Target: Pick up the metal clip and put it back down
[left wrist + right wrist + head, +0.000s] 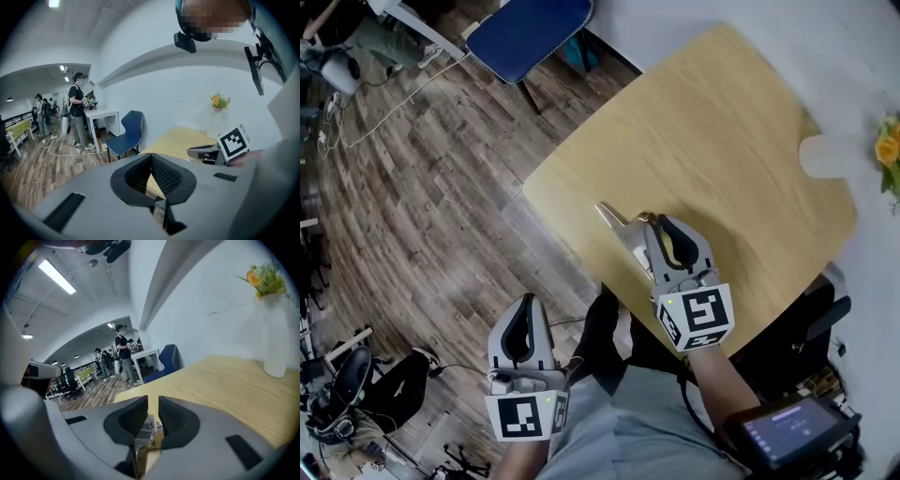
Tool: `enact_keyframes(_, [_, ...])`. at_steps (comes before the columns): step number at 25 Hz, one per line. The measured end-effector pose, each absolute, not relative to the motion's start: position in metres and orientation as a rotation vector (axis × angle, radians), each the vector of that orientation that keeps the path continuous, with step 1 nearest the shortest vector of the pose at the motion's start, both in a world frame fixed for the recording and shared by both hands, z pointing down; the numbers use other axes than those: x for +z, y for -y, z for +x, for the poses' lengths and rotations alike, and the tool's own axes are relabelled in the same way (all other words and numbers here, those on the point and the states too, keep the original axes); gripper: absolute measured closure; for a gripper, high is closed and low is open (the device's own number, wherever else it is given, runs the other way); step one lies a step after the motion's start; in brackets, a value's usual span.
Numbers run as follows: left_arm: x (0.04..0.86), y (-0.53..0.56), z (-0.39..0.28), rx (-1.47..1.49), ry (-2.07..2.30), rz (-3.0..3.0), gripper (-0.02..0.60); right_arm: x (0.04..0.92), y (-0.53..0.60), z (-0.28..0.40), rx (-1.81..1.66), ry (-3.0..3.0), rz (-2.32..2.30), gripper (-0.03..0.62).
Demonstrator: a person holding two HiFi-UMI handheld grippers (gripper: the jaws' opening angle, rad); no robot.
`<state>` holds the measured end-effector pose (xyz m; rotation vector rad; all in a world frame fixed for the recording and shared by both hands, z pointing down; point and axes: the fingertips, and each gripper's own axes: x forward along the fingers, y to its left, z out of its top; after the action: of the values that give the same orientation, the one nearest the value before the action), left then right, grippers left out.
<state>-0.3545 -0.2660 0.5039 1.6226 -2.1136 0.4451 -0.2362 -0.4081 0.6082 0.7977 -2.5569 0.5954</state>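
The right gripper [654,225] has its fingers closed on the metal clip [617,222]. The right gripper view shows the clip [144,427] pinched in the narrow gap between the pads. In the head view, its silvery end pokes out to the far left, over the near-left part of the counter [722,141]. Whether the clip is clear of the wood or resting on it cannot be told. The hold looks thin, on only part of the clip, so the free end could pivot or slide out if the gripper tilts or the squeeze eases too soon. The edge of the counter is near, so a clip let go from any height or at an angle might bounce or skid off onto the floor [441,187]. Lowering it flat, a little farther in, would reduce that risk. The left gripper [525,307] hangs off the counter near the person's body with its fingers together on nothing, so it could not catch a slip. The vase [830,155] at the far right is well apart and looks to be in no danger.
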Motion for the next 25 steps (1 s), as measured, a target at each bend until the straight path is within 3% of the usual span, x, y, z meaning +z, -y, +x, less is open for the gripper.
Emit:
enact_keyframes(15, [0.349, 0.250, -0.289, 0.218, 2.134, 2.127, 0.563, 0.401, 0.344, -0.157, 0.277, 2.733, 1.148, 0.542])
enact_keyframes(25, [0.292, 0.248, -0.228, 0.032, 2.001, 2.396, 0.563, 0.342, 0.286, -0.110, 0.091, 2.729, 1.338, 0.542])
